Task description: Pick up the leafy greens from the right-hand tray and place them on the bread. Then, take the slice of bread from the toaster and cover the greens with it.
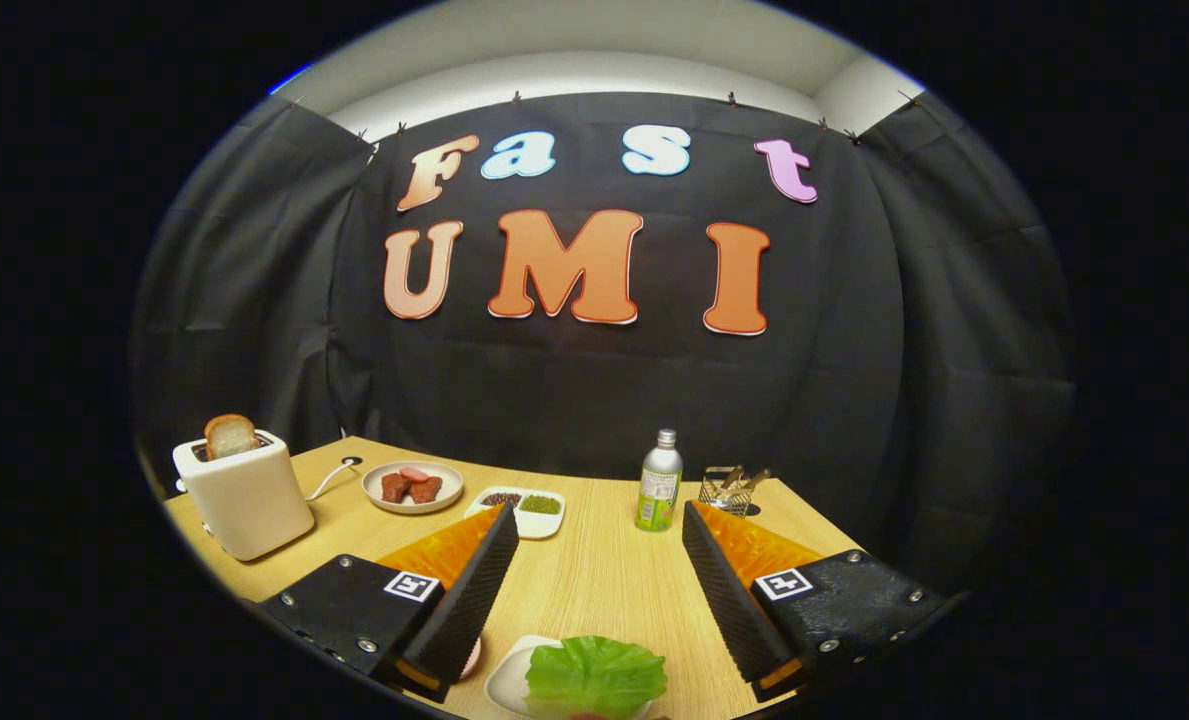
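Leafy greens lay on a white tray just below and between my tongs, whose fingers stood wide apart, holding nothing. I judged it best to descend straight and pinch the leaf's centre gently.

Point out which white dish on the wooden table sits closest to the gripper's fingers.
The small white dish holding the green lettuce leaf, low between the open gripper fingers. The round plate of meat and the two-compartment dish of beans lie farther ahead.
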Available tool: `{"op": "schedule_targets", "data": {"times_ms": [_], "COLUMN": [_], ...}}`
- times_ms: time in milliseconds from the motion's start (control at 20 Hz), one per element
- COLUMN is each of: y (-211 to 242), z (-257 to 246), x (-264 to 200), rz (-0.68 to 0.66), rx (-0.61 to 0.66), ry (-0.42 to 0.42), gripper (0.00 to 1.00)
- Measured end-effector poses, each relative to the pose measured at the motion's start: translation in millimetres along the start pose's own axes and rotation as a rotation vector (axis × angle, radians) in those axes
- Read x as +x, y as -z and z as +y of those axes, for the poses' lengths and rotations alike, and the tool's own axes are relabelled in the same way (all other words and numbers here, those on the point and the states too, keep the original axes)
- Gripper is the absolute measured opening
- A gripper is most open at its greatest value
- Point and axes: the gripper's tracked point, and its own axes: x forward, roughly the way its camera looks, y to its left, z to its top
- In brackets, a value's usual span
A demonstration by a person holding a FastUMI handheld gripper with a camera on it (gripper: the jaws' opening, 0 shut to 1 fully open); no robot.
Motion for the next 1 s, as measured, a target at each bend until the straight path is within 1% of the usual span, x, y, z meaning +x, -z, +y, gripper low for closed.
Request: {"op": "schedule_targets", "data": {"times_ms": [100, 150, 500, 700, 800, 1000], "y": [11, 22, 80, 120, 136, 161], "z": [-4, -3, 12, 15, 17, 22], "x": [3, 4, 0, 1, -6, -9], "rz": [0.045, 0.081, 0.355, 0.521, 0.595, 0.695], "rx": [-0.009, -0.011, -0.014, -0.019, -0.005, -0.009], "ry": [0.027, 0.025, -0.046, -0.048, -0.053, -0.076], "gripper": [0.99, 0.99, 0.99, 0.98, 0.98, 0.98]}}
